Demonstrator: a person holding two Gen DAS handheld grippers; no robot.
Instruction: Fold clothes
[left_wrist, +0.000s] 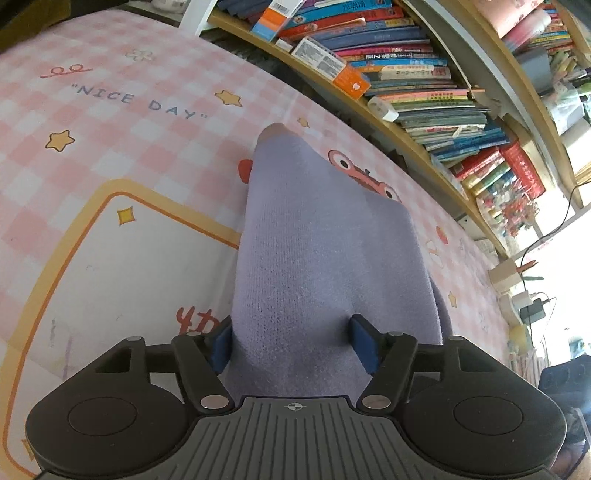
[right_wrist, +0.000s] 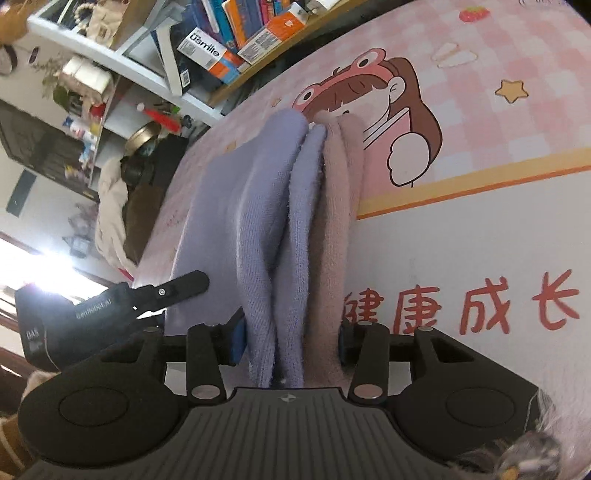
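A lavender knit garment (left_wrist: 317, 258) with a pinkish inner side lies on the pink checked mat (left_wrist: 110, 129). My left gripper (left_wrist: 291, 345) has its blue pads on either side of a thick fold of it and is shut on the cloth. In the right wrist view the same garment (right_wrist: 258, 206) shows as several stacked layers, lavender on the left and dusty pink (right_wrist: 336, 221) on the right. My right gripper (right_wrist: 291, 339) is shut on this bundle. The left gripper's body (right_wrist: 110, 306) shows at the left of that view, close by.
The mat (right_wrist: 480, 240) carries a cartoon girl, stars, "NICE DAY" and red Chinese characters. A wooden shelf with stacked books (left_wrist: 424, 92) runs along the table's far edge. Boxes and clutter (right_wrist: 207, 51) stand on shelves beyond. Cables and chargers (left_wrist: 532, 302) sit at the right end.
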